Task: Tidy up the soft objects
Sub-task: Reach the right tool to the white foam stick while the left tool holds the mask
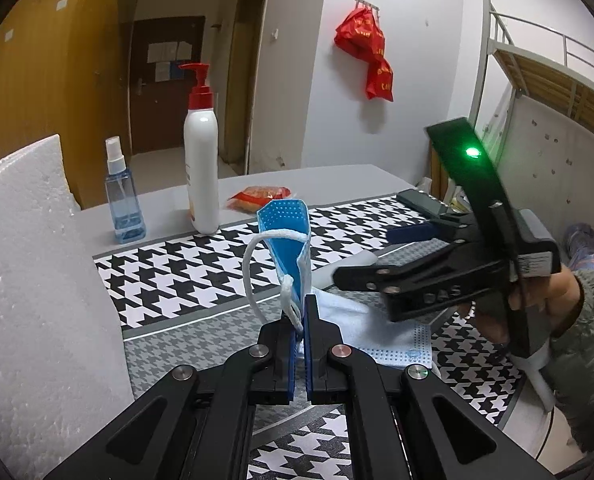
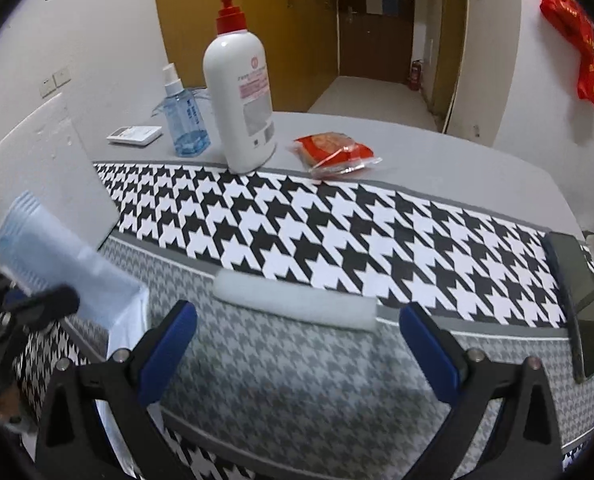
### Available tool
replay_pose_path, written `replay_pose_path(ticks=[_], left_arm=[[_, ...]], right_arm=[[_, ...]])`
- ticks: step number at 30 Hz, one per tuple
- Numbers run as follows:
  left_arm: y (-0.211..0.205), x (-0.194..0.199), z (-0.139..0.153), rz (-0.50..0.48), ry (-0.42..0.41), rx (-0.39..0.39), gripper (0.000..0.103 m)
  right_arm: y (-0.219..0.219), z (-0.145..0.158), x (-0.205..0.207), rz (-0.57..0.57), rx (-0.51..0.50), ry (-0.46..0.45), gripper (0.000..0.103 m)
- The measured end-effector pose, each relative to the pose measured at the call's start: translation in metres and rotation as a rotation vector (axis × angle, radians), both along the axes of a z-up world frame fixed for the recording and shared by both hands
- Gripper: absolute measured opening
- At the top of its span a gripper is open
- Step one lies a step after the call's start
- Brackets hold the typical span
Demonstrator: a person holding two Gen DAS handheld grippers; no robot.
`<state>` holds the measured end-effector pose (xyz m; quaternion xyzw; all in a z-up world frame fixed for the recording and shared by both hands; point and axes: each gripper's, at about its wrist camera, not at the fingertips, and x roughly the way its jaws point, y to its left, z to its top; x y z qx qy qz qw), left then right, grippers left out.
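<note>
My left gripper [image 1: 300,320] is shut on a blue face mask [image 1: 287,236] and holds it upright above the houndstooth mat; its white ear loop hangs to the left. The mask also shows at the left edge of the right wrist view [image 2: 53,252]. A second pale blue mask [image 1: 381,336] lies flat on the mat under it. My right gripper [image 2: 297,340] is open and empty, its blue pads either side of a white foam strip [image 2: 297,300] lying on the mat just ahead. The right gripper also shows in the left wrist view [image 1: 381,256].
A white pump bottle [image 2: 241,92], a blue spray bottle [image 2: 185,116] and a red snack packet [image 2: 333,152] stand at the table's back. A white remote [image 2: 135,135] lies behind them. A dark phone [image 2: 581,312] lies at the mat's right edge. A white foam block [image 1: 29,264] stands left.
</note>
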<state>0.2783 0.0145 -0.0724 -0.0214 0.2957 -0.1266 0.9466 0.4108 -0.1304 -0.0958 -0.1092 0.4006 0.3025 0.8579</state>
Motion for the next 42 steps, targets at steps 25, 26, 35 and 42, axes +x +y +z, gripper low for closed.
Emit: replay_pose_path(ticks=[25,26,35,42], left_arm=[[-0.003,-0.002,-0.003,0.003,0.011,0.028,0.003],[-0.003,-0.002,-0.003,0.004,0.012,0.029,0.003],[-0.003,-0.003,-0.004,0.006,0.015,0.031,0.003],[-0.003,-0.003,-0.004,0.003,0.018,0.03,0.002]], right_arm=[[0.041,-0.026,0.019,-0.063,-0.076,0.067,0.102],[0.042,-0.027,0.02,-0.067,-0.081,0.062,0.102],[0.066,-0.039,0.027,-0.081,-0.164,0.035,0.103],[0.069,-0.041,0.034,-0.068,-0.169,0.052,0.102]])
